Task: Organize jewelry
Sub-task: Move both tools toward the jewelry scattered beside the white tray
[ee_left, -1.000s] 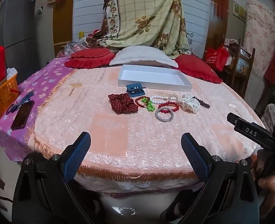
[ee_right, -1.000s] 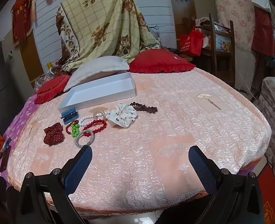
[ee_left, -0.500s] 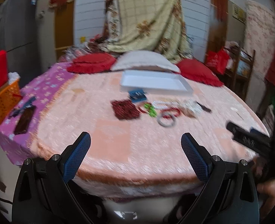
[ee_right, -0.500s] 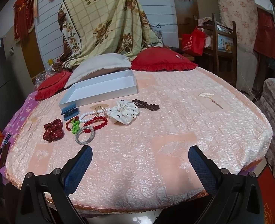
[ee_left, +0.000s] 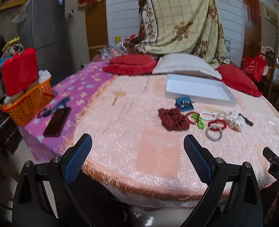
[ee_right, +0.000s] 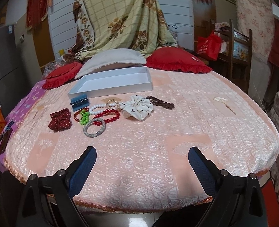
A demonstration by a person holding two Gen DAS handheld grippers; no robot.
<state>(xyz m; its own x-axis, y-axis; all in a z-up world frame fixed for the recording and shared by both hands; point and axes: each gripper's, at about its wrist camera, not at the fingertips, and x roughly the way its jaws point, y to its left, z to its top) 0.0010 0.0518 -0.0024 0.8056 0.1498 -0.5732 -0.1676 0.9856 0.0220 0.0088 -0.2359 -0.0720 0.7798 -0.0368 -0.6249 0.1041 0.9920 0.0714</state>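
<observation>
Jewelry (ee_right: 101,113) beside white box (ee_right: 111,83), both tongs (ee_left: 137,158) (ee_right: 142,165) level, spread wide.

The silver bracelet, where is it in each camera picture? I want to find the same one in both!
Left wrist view: the silver bracelet lies right of centre, nearest of the jewelry, just below the red bead bracelet.
Right wrist view: the silver bracelet lies left of centre, again nearest, in front of the red bead bracelet.
Shared landmark: the white box lies behind the jewelry in both views.
</observation>
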